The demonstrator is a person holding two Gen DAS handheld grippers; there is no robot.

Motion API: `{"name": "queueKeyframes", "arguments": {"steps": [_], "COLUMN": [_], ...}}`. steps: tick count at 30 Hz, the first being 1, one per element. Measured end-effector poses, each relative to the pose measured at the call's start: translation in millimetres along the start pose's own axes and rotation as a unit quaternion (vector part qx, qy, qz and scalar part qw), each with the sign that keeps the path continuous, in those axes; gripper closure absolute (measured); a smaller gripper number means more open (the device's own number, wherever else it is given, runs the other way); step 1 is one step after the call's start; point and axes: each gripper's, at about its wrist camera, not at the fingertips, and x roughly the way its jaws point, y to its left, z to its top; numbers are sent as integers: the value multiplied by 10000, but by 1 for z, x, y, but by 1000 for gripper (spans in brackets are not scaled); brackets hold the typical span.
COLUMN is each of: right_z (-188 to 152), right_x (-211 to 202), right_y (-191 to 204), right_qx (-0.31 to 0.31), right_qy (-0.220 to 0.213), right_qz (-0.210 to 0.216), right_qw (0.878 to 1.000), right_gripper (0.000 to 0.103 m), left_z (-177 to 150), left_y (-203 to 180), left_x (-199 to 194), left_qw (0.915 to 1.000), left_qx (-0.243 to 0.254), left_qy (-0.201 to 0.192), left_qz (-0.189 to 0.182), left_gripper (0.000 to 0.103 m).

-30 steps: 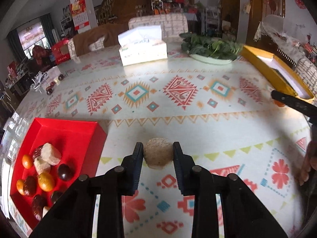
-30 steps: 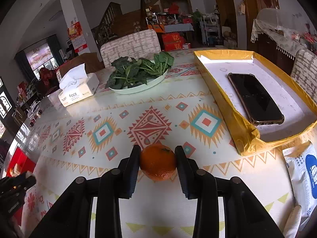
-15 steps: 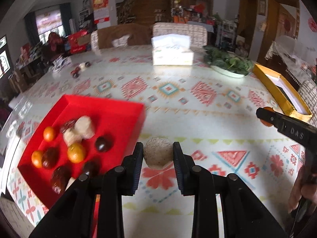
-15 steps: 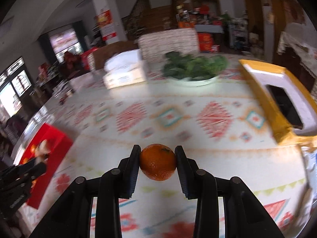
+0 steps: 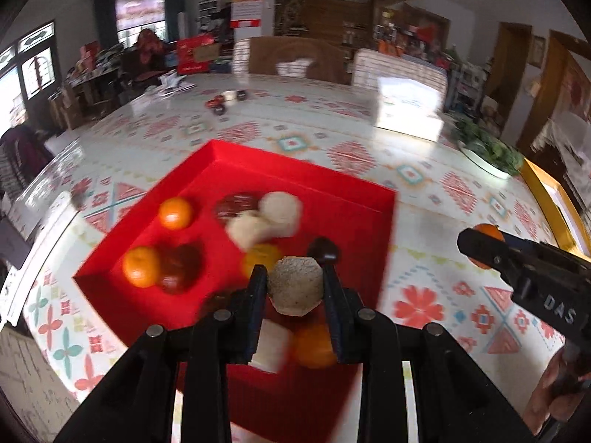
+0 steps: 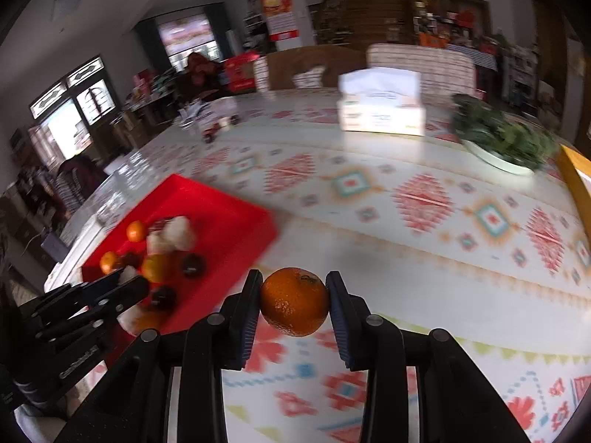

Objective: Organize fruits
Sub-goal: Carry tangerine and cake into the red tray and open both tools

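Fruit filled both tools. The left tool [image 5: 295, 288] was clamped on a pale, rough ball [image 5: 295, 285], held over the red tray [image 5: 354, 199] near its 5 o'clock corner. Inside the tray lay small oranges [image 5: 175, 213], dark round fruits [image 5: 324, 249] and two pale lumps [image 5: 280, 208], all blurred. The right tool [image 6: 294, 302] gripped an orange [image 6: 294, 301] above the patterned bench [image 6: 424, 251], with the tray at about 9 o'clock from it. A tissue box [image 6: 382, 110] and a plate of greens [image 6: 502, 144] stood far back, toward 1 o'clock.
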Motion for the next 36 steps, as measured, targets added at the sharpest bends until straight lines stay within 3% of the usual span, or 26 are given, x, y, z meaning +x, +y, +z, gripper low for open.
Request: {"name": "queueKeyframes", "arguments": {"steps": [10,22,30,36], "right_z": [16,16,13,15], "right_x": [41,81,88,82], "right_y": [68,116,120,117], "right_qx": [-532,-933,-947,-875], "right_qy": [223,541,582,518], "right_qz": [341,489,469,474], "right_qw": [9978,9930,9927,9937], "right_gripper": [64,64,63,62], "left_z": [3,7,9,10], "left_y": [59,75,79,76], "left_x": [20,25,18,7], "left_qw": [9986,9982,9973,9968], "left_qx": [-443,-491,-577,-553], "left_qy": [142,89,1,-109], "left_qz": [254,337,443,564], "left_gripper": [74,74,54,44]}}
